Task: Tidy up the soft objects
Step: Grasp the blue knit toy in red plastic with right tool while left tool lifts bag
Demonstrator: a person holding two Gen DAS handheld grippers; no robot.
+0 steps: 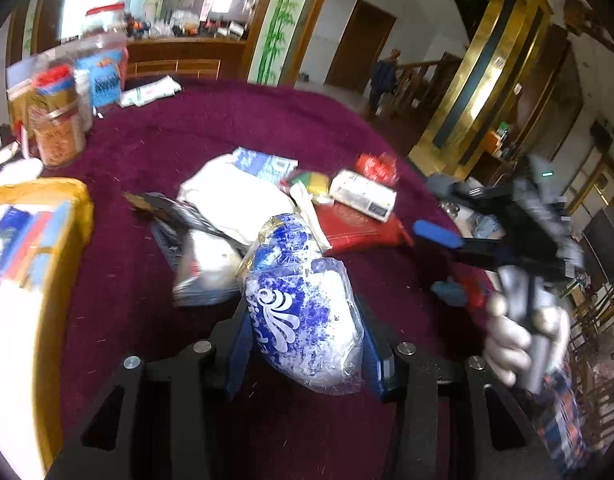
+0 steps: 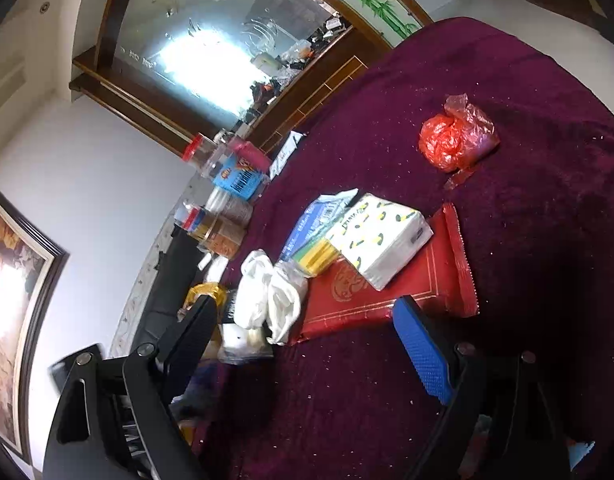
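My left gripper [image 1: 307,340] is shut on a blue-and-white plastic packet [image 1: 307,312] and holds it above the maroon tablecloth [image 1: 227,128]. Beyond it lie a white plastic bag [image 1: 227,196], a red flat packet [image 1: 355,224], a white tissue pack [image 1: 363,194] and a crumpled red bag [image 1: 377,166]. My right gripper [image 1: 439,260] is open at the right. In the right wrist view my right gripper [image 2: 307,340] hangs open over the red flat packet [image 2: 387,292]. The tissue pack [image 2: 383,236] lies on that packet. The white bag [image 2: 271,292] and red bag [image 2: 455,140] lie nearby.
A yellow-rimmed container [image 1: 31,264] stands at the left. Jars and boxes [image 1: 59,120] crowd the table's far left edge and also show in the right wrist view [image 2: 227,200]. A wooden cabinet with a mirror [image 2: 211,48] stands behind the table.
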